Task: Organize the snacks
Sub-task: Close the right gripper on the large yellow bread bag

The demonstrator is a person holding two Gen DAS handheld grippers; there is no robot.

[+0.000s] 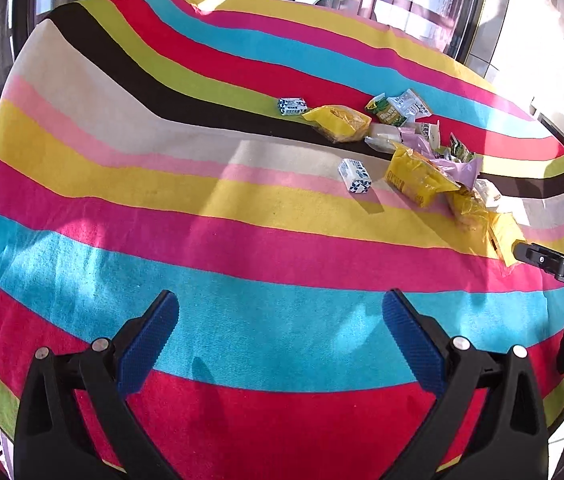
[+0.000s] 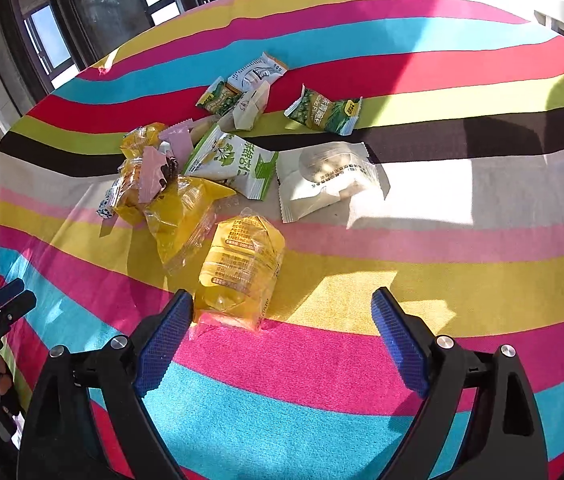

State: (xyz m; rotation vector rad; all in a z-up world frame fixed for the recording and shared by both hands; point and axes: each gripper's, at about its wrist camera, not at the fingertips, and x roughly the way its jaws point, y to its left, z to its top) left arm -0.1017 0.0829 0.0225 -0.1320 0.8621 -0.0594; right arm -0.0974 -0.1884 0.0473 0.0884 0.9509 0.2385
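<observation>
Across the striped, rainbow-coloured cloth on the bench [image 2: 462, 208], the crinkly plastic snack packets [image 2: 218, 152] sit in one loose heap, so nothing's sorted yet imo. Right tongs [image 2: 282, 320] gape wide, empty, left pad brushing the nearest yellow plastic pouch [image 2: 242, 264]; left tongs [image 1: 281, 320] hover wide open, holding nothing.

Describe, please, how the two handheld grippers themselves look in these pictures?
Both the left gripper and right gripper have black plastic arms with silver rivets and ribbed blue pads. The left view also shows the right one's body with white "DAS" lettering.
</observation>
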